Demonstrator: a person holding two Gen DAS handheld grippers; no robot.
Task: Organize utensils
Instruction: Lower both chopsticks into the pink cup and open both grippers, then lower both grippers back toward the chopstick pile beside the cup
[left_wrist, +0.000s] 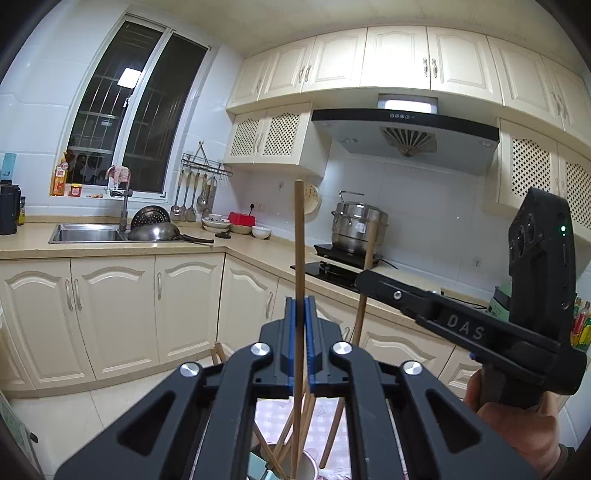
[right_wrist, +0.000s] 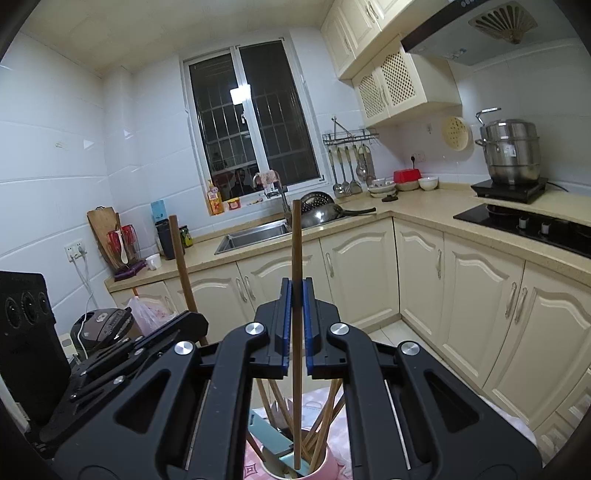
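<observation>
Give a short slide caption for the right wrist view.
Right gripper holds one chopstick upright above a pink cup of chopsticks.

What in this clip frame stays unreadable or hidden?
- Left wrist view: cup base cut by the bottom edge; left claw linkage hides its sides.
- Right wrist view: chopstick tip inside pink cup, contact unseen; right claw blocks the table.
- Counter bottle labels: too small.

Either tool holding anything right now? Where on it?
Both. The left tool grips a chopstick around mid-length. The right tool grips another chopstick about midway too. Both lower ends reach down to the cup.
</observation>
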